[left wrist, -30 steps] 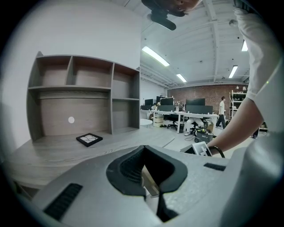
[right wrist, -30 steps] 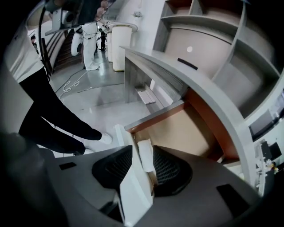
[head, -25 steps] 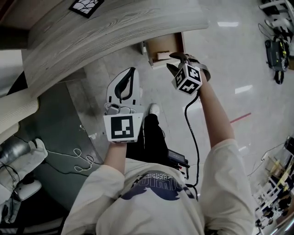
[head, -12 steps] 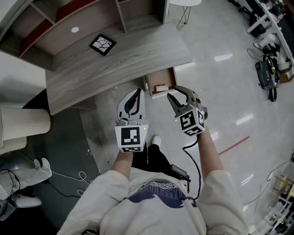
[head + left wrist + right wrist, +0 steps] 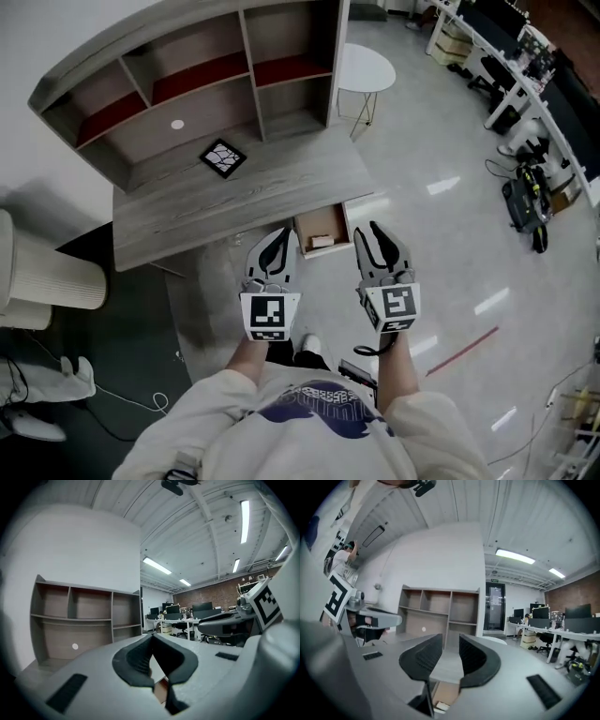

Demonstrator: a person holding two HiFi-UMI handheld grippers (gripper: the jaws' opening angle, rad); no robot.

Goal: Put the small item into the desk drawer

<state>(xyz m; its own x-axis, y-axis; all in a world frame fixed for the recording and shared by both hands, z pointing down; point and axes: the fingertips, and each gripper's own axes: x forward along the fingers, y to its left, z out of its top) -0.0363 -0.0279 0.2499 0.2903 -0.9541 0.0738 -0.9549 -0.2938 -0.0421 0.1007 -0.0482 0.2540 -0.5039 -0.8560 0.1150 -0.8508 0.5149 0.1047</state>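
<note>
The grey wooden desk (image 5: pixel 234 202) has its small drawer (image 5: pixel 322 228) pulled open at the front. A small pale item (image 5: pixel 322 242) lies inside it, also seen low between the jaws in the right gripper view as the item (image 5: pixel 439 706). My left gripper (image 5: pixel 275 239) hovers just left of the drawer, its jaws meeting at the tips, empty; it reads the same as the left gripper (image 5: pixel 151 641). My right gripper (image 5: pixel 377 234) hovers just right of the drawer. Its jaws stand apart and are closing with nothing between them, as the right gripper (image 5: pixel 451 644) shows.
A black-and-white patterned square (image 5: pixel 223 157) lies on the desktop and a white disc (image 5: pixel 177 124) on the shelf unit behind. A round white side table (image 5: pixel 366 67) stands to the right, a ribbed pale cylinder (image 5: pixel 52 272) to the left. Office desks and gear (image 5: pixel 525 197) line the far right.
The view has pulled back from the desk. The right gripper has drawn away from the open drawer and its jaws have narrowed. The left gripper now sits level beside it.
</note>
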